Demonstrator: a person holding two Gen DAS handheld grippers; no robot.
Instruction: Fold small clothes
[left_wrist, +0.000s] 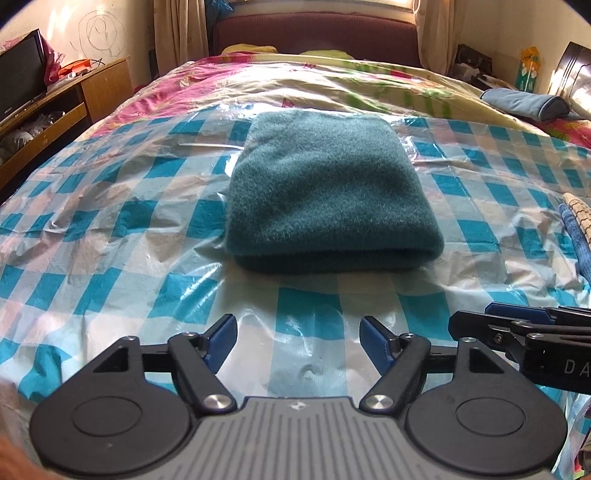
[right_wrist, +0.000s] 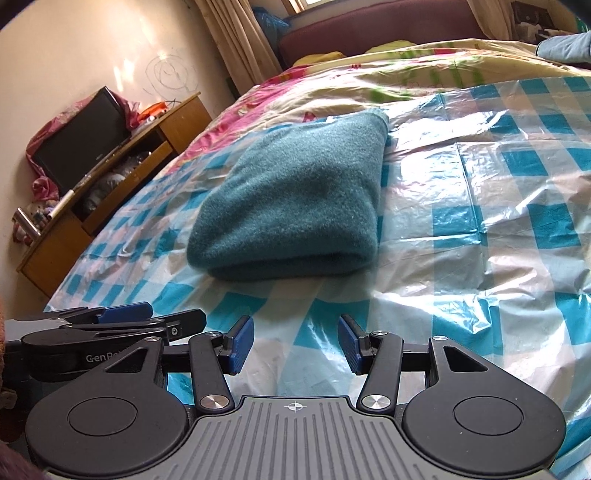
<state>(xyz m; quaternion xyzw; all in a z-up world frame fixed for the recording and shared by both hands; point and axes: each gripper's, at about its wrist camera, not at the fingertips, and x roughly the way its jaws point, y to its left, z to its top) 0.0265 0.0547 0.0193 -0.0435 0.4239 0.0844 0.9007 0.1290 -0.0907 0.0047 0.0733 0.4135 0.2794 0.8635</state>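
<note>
A teal fleece garment (left_wrist: 325, 192) lies folded into a thick rectangle on the blue-checked plastic sheet (left_wrist: 110, 229) that covers the bed. It also shows in the right wrist view (right_wrist: 295, 206), left of centre. My left gripper (left_wrist: 298, 339) is open and empty, a short way in front of the garment's near folded edge. My right gripper (right_wrist: 295, 341) is open and empty, also in front of the garment and slightly to its right. The two grippers sit side by side; the right one shows in the left wrist view (left_wrist: 524, 332).
A floral quilt (left_wrist: 314, 81) covers the far bed up to a maroon headboard (left_wrist: 314, 33). A wooden cabinet (left_wrist: 74, 99) with a dark TV (left_wrist: 18, 85) stands at the left. A blue pillow (left_wrist: 528, 103) and other cloth (left_wrist: 576, 229) lie at the right.
</note>
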